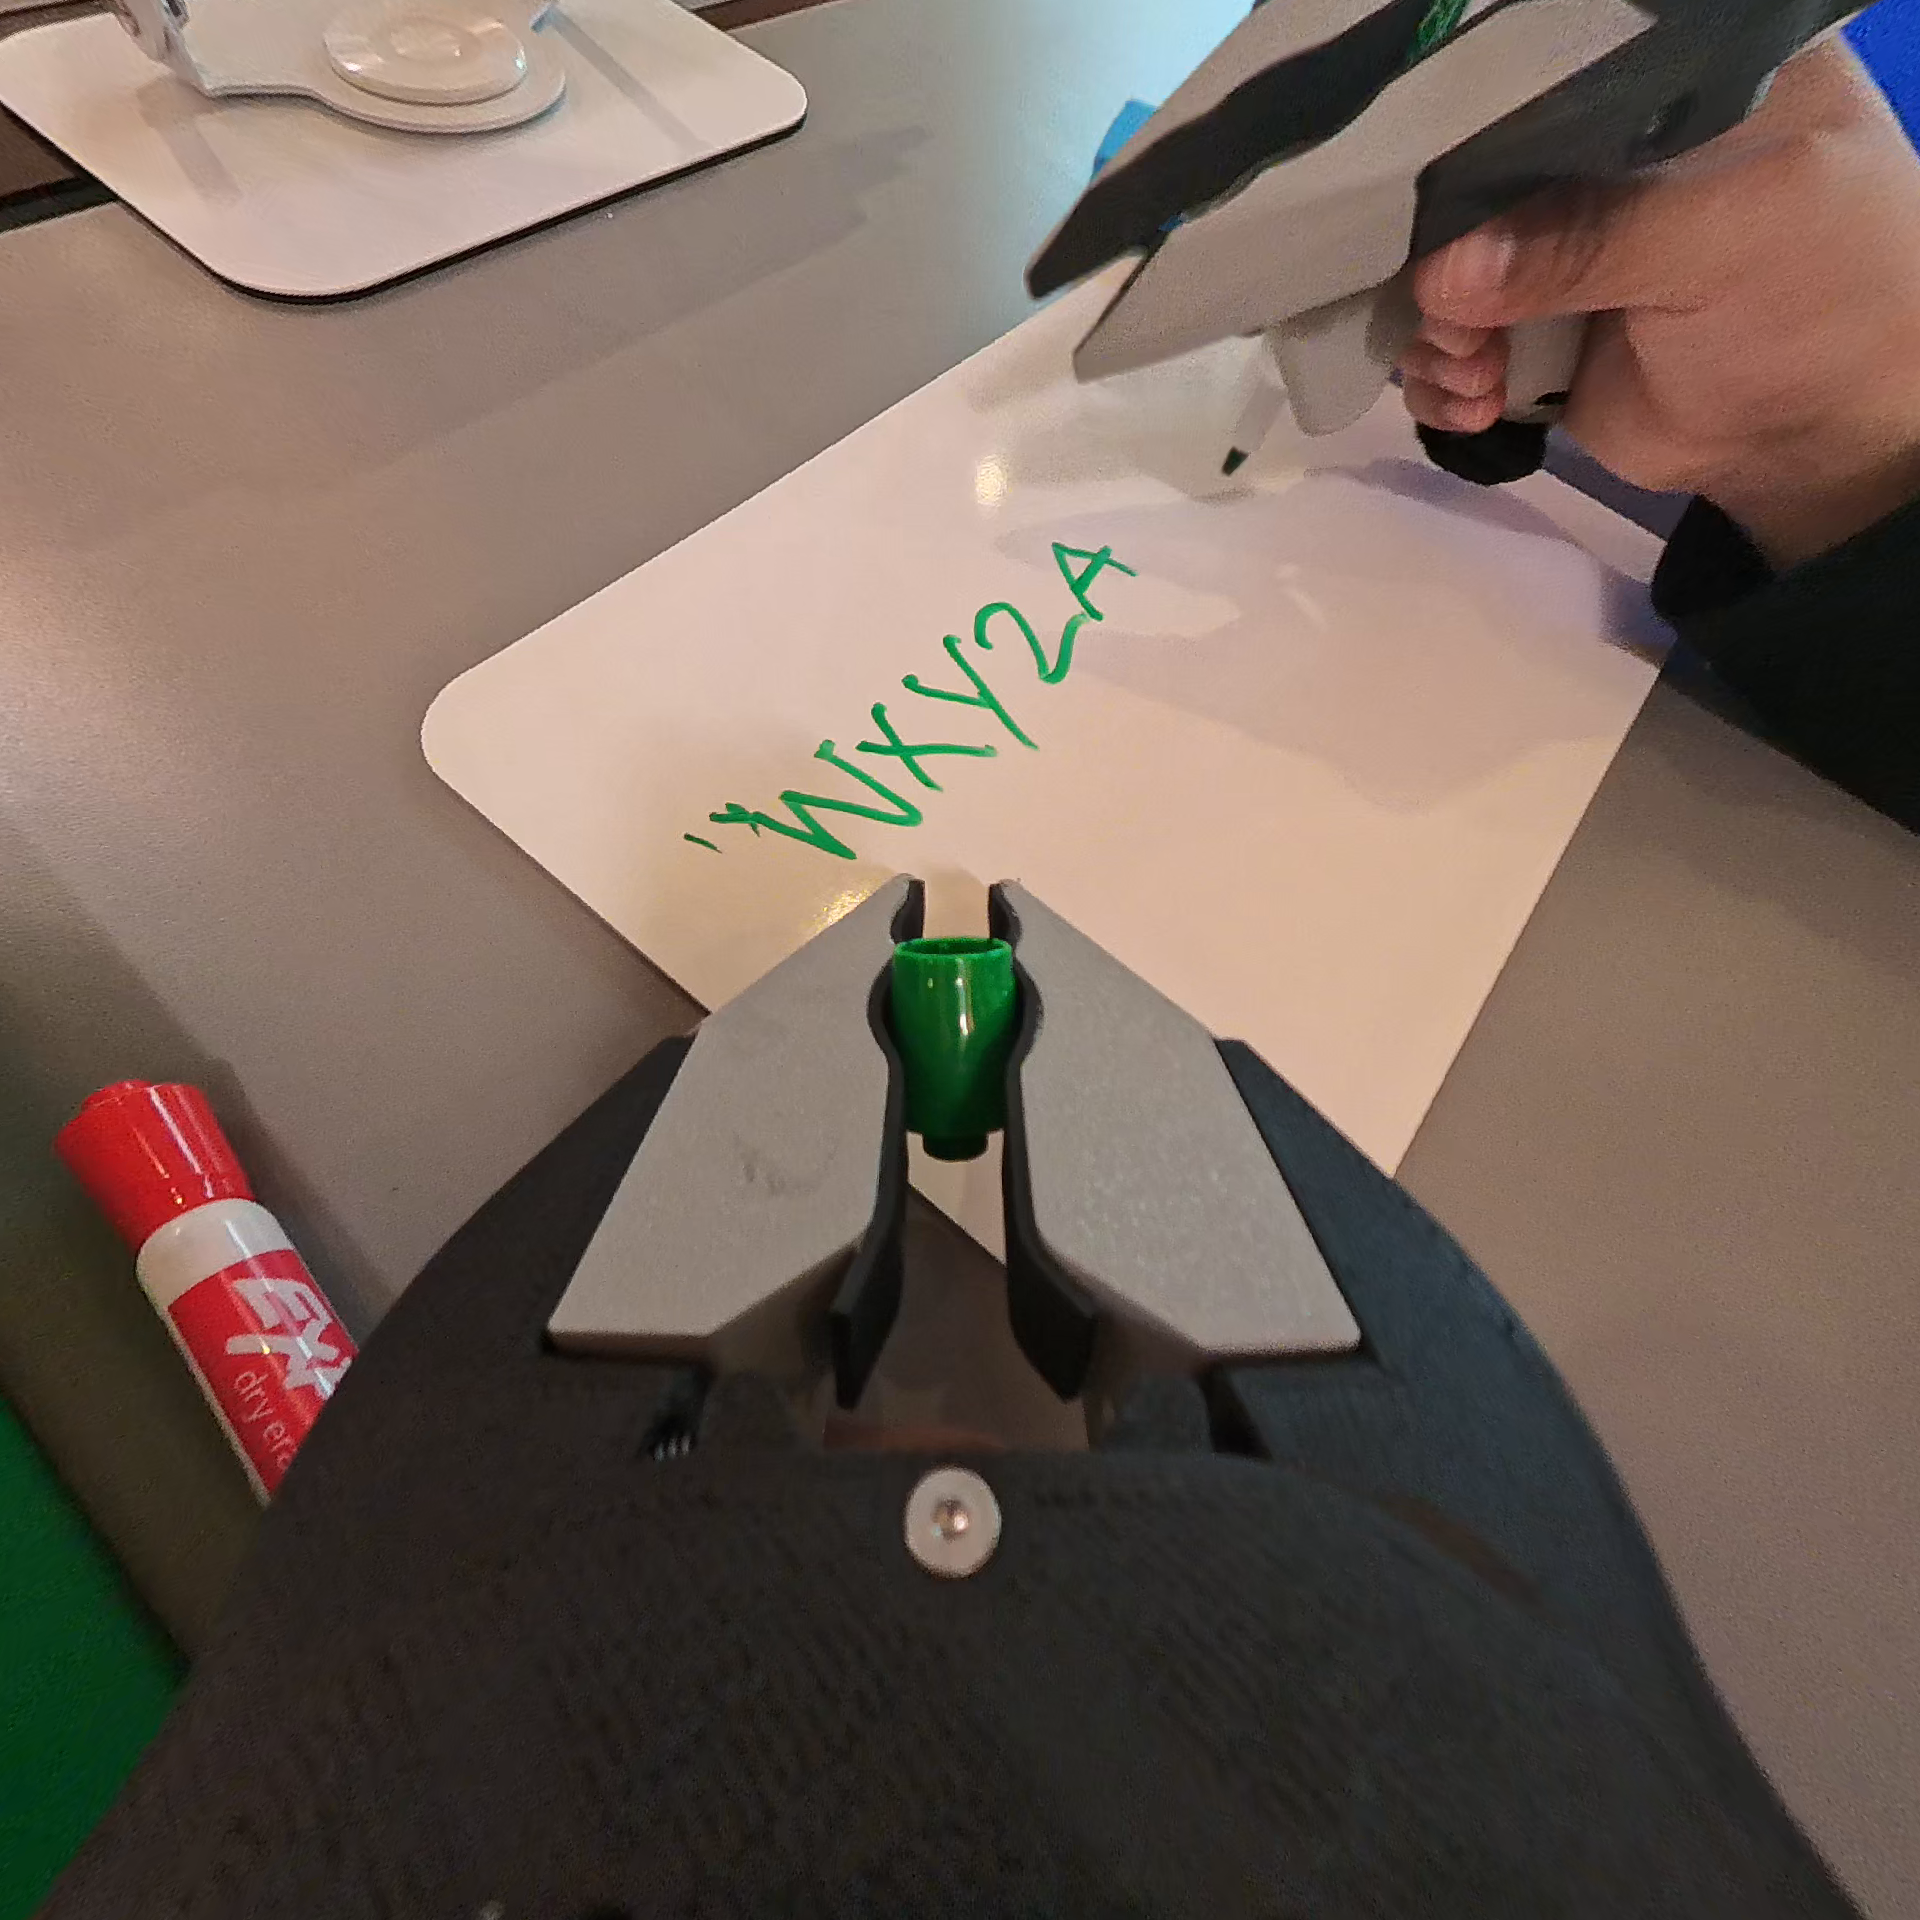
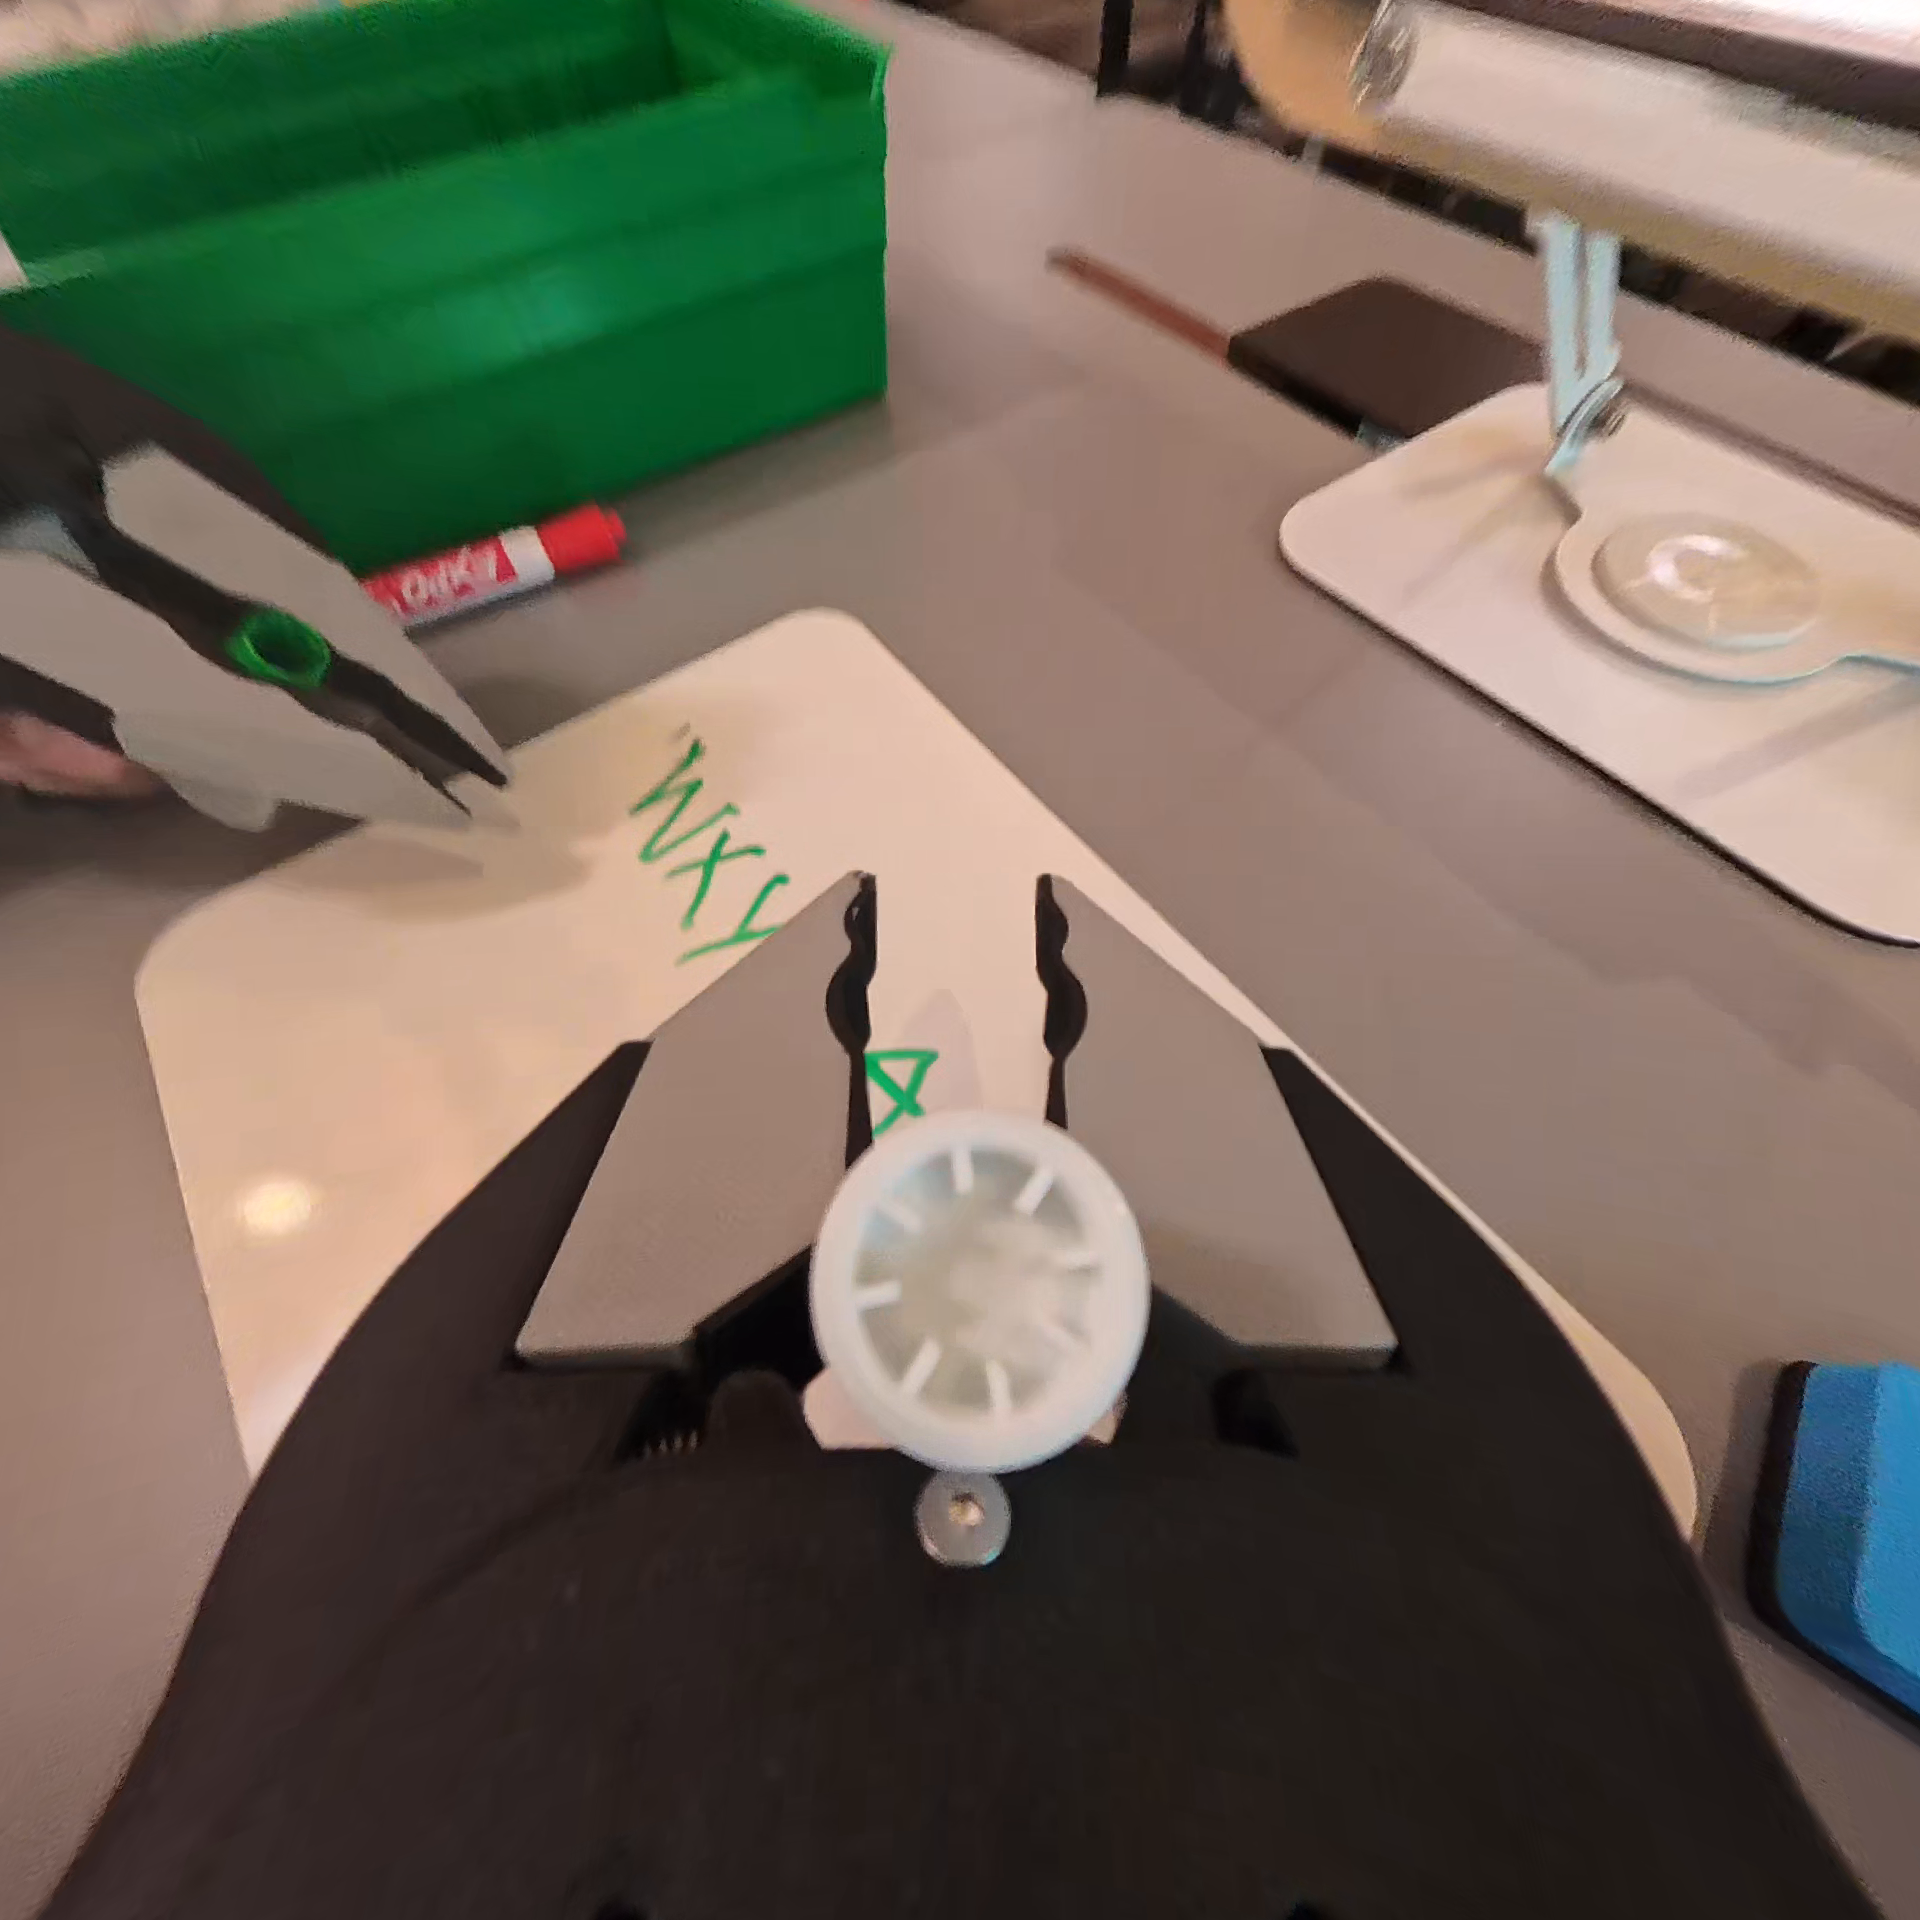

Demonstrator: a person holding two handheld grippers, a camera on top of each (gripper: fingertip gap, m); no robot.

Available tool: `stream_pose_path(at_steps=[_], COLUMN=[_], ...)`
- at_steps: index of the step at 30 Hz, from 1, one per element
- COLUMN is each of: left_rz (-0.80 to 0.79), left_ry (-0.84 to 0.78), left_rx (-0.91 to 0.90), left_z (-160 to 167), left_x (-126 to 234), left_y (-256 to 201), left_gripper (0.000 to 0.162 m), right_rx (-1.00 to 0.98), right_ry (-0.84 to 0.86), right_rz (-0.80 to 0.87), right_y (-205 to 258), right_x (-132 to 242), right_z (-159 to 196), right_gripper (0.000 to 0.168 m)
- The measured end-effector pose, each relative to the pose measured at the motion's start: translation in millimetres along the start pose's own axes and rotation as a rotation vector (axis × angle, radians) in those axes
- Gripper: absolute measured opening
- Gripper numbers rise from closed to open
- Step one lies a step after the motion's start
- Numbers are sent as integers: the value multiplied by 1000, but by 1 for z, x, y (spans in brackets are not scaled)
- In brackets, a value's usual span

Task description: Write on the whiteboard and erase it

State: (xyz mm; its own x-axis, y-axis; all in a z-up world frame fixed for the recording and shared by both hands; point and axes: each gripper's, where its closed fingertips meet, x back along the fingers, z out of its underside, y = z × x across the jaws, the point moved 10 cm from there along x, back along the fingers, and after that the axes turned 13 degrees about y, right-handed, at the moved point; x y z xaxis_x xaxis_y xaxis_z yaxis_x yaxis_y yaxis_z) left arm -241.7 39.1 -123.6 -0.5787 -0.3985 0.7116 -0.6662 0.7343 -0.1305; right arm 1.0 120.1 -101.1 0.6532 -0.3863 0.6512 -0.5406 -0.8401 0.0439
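Two grippers over one whiteboard (image 1: 1195, 831), which lies flat on a grey table (image 1: 260, 582) with green marks across it. Nearest in the left wrist view, the left gripper (image 1: 954, 896) is clamped on a green marker cap (image 1: 954, 1023), open end pointing forward, hovering at the board's near edge. A red marker (image 1: 197, 1268) lies on the table to its left, beside a green bin (image 2: 468, 239). Farther along the board the right gripper (image 1: 1174, 312), in a person's hand (image 1: 1662, 312), holds a marker (image 1: 1247, 426) pointing down, green tip just above or at the surface (cannot tell which). In the right wrist view that marker's white butt end (image 2: 979, 1288) sits between the fingers; the fingertips stand apart ahead of it, the grip is farther back. A blue eraser (image 2: 1860, 1527) sits on the table right of the board. Farthest off, a white stand base (image 1: 343, 145) with a clear round disc.
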Motion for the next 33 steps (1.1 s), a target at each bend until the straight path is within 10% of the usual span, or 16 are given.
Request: stream_pose_path(at_steps=[18, 33], left_rz=[1, 3], left_ry=[24, 28], left_rx=[-16, -13], left_z=[0, 0], left_x=[-3, -3], left_y=[-2, -2], left_gripper=[10, 10], right_rx=[-102, 43], right_ry=[-261, -128], right_rz=[-260, -167], right_y=[-5, 5], right_x=[6, -18], right_z=[-6, -8], right_gripper=[28, 28])
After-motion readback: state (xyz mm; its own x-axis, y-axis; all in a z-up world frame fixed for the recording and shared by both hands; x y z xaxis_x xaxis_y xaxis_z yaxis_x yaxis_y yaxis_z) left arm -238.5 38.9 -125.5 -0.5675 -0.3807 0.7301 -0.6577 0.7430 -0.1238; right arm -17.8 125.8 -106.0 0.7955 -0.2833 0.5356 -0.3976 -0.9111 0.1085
